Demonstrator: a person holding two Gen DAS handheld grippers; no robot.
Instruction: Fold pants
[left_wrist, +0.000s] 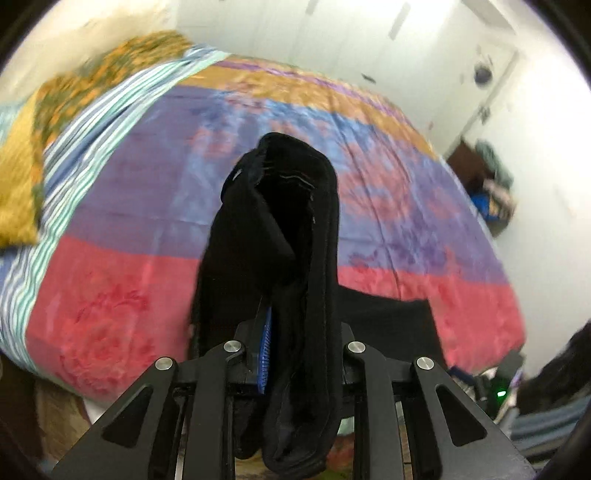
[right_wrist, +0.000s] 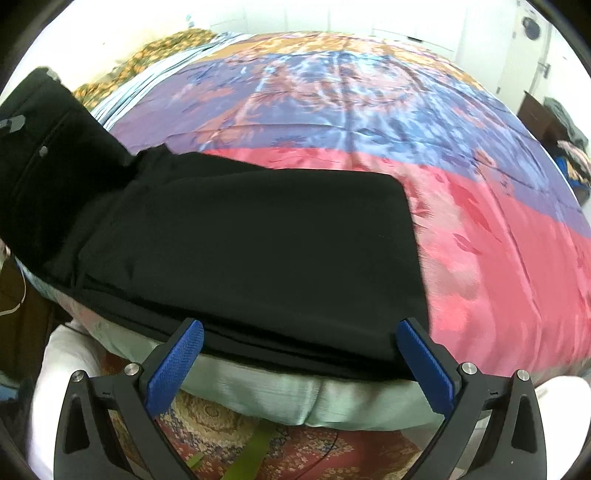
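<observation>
The black pants (right_wrist: 240, 236) lie along the near edge of the bed, their right end square and flat. My left gripper (left_wrist: 295, 350) is shut on the pants' waistband end (left_wrist: 291, 229), which stands up bunched between the fingers and lifted above the bed; that raised end also shows in the right wrist view (right_wrist: 44, 147) at far left. My right gripper (right_wrist: 299, 332) is open, its blue pads (right_wrist: 177, 365) spread wide at the bed's near edge, just in front of the pants and holding nothing.
The bed has a pink, purple and blue floral cover (right_wrist: 480, 229) with a pale green side (right_wrist: 258, 391). A yellow floral pillow (left_wrist: 22, 184) lies at far left. A patterned rug (right_wrist: 221, 435) lies below. Clutter and a dark cabinet (left_wrist: 487, 177) stand at the right wall.
</observation>
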